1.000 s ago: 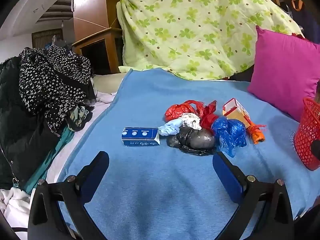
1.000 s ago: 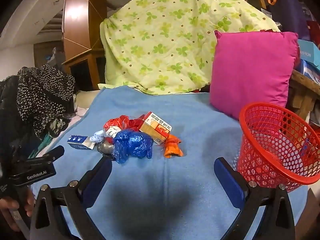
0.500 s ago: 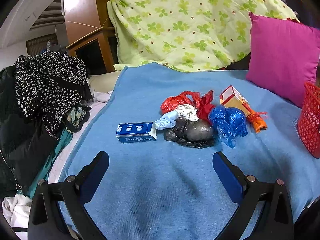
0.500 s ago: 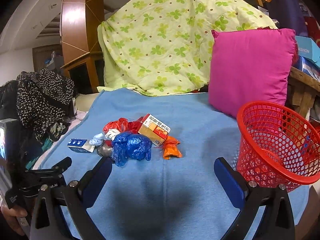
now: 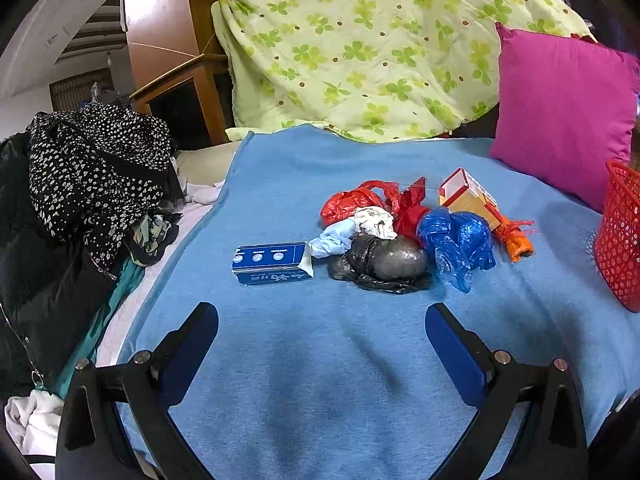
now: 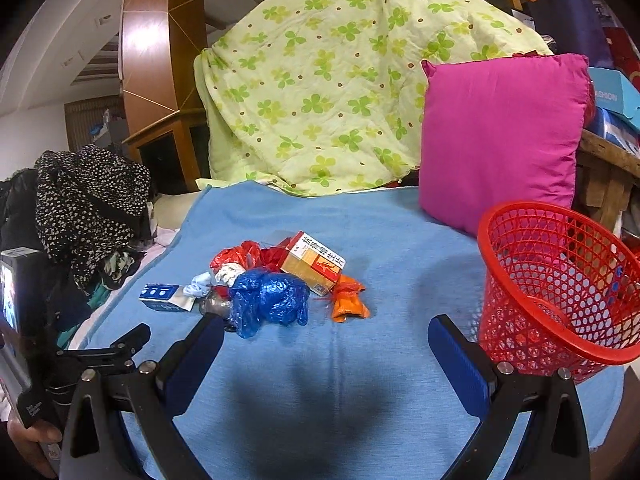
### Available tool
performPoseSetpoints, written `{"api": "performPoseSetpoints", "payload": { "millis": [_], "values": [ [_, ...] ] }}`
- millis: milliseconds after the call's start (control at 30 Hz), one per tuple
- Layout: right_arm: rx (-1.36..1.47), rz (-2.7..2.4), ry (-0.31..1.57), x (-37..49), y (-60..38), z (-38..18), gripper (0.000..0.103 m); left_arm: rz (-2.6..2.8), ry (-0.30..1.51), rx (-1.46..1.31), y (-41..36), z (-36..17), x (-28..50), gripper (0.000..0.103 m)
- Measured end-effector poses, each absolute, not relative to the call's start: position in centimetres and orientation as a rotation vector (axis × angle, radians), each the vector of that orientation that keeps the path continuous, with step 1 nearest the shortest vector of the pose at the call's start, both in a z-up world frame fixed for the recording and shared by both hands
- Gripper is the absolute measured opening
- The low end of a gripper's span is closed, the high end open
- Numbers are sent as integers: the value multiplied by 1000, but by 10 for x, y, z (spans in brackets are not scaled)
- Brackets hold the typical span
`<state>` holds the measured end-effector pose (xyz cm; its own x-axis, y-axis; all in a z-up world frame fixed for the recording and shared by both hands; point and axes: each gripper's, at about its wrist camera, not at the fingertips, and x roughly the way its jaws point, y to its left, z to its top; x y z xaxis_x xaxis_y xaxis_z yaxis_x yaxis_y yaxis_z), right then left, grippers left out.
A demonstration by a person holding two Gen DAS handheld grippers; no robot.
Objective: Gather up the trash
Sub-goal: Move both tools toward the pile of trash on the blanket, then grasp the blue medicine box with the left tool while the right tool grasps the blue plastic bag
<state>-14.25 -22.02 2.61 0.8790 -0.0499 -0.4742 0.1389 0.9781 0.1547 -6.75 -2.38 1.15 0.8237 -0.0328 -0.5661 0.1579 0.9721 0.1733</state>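
Trash (image 5: pixel 400 232) sits piled mid-frame untouched, both the left gripper (image 5: pixel 322 330) and right gripper (image 6: pixel 326 342) spread empty, so the pickup seems yet to begin: next, close on one piece for the red basket (image 6: pixel 560 288) at right.

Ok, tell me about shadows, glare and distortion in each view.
Left wrist view: glare on the glossy black bag, soft shadow on the blue blanket ahead of the open left tongs, corners vignetted. Right wrist view: darker shadow between the open right tongs, fisheye bowing the red basket.
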Motion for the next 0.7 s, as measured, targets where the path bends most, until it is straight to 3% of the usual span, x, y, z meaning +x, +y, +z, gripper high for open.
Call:
{"api": "performPoseSetpoints", "payload": {
  "millis": [500, 700],
  "values": [
    [198, 15, 546, -88, -204, 36, 103, -166, 649, 161, 29, 30, -29, 103],
    [432, 86, 632, -28, -218, 20, 103, -207, 591, 339, 33, 30, 8, 103]
  ]
}}
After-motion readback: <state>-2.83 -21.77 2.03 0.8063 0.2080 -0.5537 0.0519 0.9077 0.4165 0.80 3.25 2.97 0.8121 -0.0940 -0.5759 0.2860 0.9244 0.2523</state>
